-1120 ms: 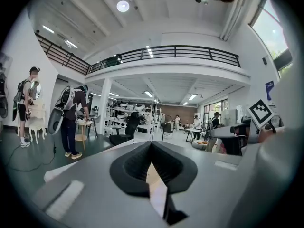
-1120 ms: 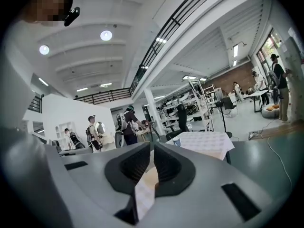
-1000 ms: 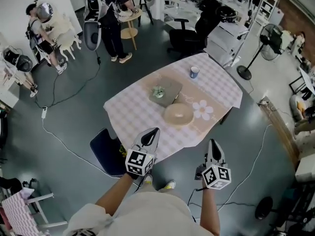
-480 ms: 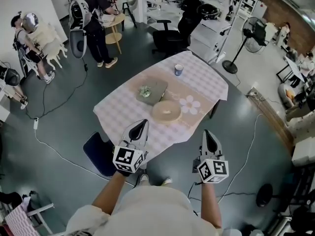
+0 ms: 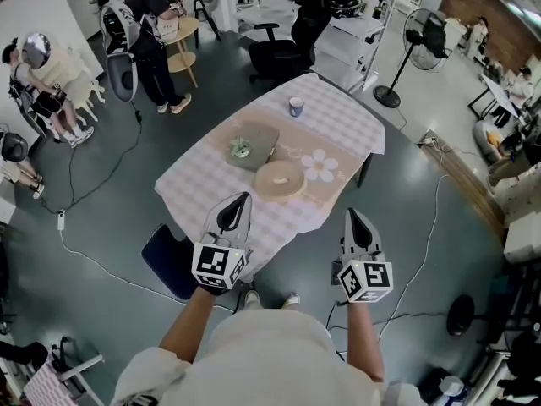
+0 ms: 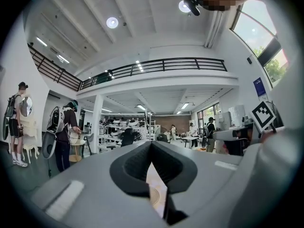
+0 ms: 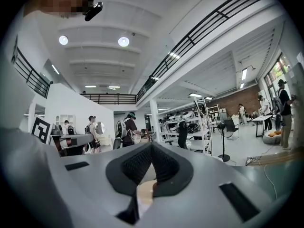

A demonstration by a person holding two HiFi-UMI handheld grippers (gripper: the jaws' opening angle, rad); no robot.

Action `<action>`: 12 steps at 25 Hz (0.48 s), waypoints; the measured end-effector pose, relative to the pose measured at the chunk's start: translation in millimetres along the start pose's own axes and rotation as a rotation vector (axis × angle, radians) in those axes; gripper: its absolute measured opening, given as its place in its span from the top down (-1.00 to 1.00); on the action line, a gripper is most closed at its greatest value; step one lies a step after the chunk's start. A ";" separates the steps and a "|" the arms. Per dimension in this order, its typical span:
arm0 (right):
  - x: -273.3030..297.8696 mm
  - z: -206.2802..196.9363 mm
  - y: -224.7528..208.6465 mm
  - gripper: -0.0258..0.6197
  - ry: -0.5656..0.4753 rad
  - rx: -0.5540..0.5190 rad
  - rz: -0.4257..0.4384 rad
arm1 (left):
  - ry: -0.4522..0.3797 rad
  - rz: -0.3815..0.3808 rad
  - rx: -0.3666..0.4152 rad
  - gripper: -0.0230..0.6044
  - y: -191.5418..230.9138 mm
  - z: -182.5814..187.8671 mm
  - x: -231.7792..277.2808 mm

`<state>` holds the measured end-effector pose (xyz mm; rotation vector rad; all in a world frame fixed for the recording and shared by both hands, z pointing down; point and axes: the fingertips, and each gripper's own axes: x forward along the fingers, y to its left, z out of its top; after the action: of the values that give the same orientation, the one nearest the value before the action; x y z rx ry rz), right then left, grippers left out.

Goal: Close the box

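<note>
In the head view a round tan box (image 5: 280, 180) lies on a checked tablecloth (image 5: 203, 184), beside a flat grey box (image 5: 251, 146) with a small green thing on it. My left gripper (image 5: 236, 201) and right gripper (image 5: 352, 216) hang side by side short of the table's near edge, both apart from the boxes. In the left gripper view the left gripper (image 6: 151, 144) has its jaws together with nothing between them. The right gripper (image 7: 151, 146) looks the same in its own view. Both point level out into the hall, so neither view shows the boxes whole.
A blue cup (image 5: 295, 106) stands at the table's far end. A dark blue stool (image 5: 173, 260) sits by the near left corner, and cables run over the floor. People (image 5: 144, 24) stand at the far left, with an office chair (image 5: 283, 49) and a fan (image 5: 414, 32) beyond the table.
Both grippers have risen. In the right gripper view the checked table has dropped out of sight below the jaws. The head view has shifted a little, and the table sits higher in it.
</note>
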<state>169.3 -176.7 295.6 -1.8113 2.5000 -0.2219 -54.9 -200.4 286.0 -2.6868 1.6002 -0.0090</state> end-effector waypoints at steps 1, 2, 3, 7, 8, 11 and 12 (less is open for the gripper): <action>0.6 0.7 0.3 0.91 -0.001 -0.001 0.000 | -0.002 -0.002 0.007 0.92 -0.5 1.5 1.0; 0.7 1.4 0.6 0.91 -0.002 -0.001 -0.001 | -0.003 -0.004 0.013 0.92 -1.4 2.6 1.9; 0.5 2.0 0.8 0.91 -0.003 -0.001 -0.002 | -0.003 -0.007 0.017 0.92 -2.3 3.1 2.7; -0.7 -0.4 1.0 0.91 0.003 -0.010 -0.008 | 0.003 -0.008 0.050 0.92 -5.0 0.3 2.6; 0.2 -1.3 0.7 0.91 0.004 -0.014 -0.010 | 0.006 -0.006 0.068 0.92 -4.6 -1.0 3.1; 3.1 -2.4 0.0 0.91 0.009 -0.018 -0.014 | 0.020 -0.004 0.090 0.92 -2.4 -5.3 5.4; 3.1 -2.3 -0.4 0.91 0.012 -0.019 -0.016 | 0.024 -0.005 0.088 0.92 -2.4 -6.1 5.7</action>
<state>168.5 -179.6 298.1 -1.8437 2.5050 -0.2107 -50.1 -204.3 292.1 -2.6343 1.5607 -0.1094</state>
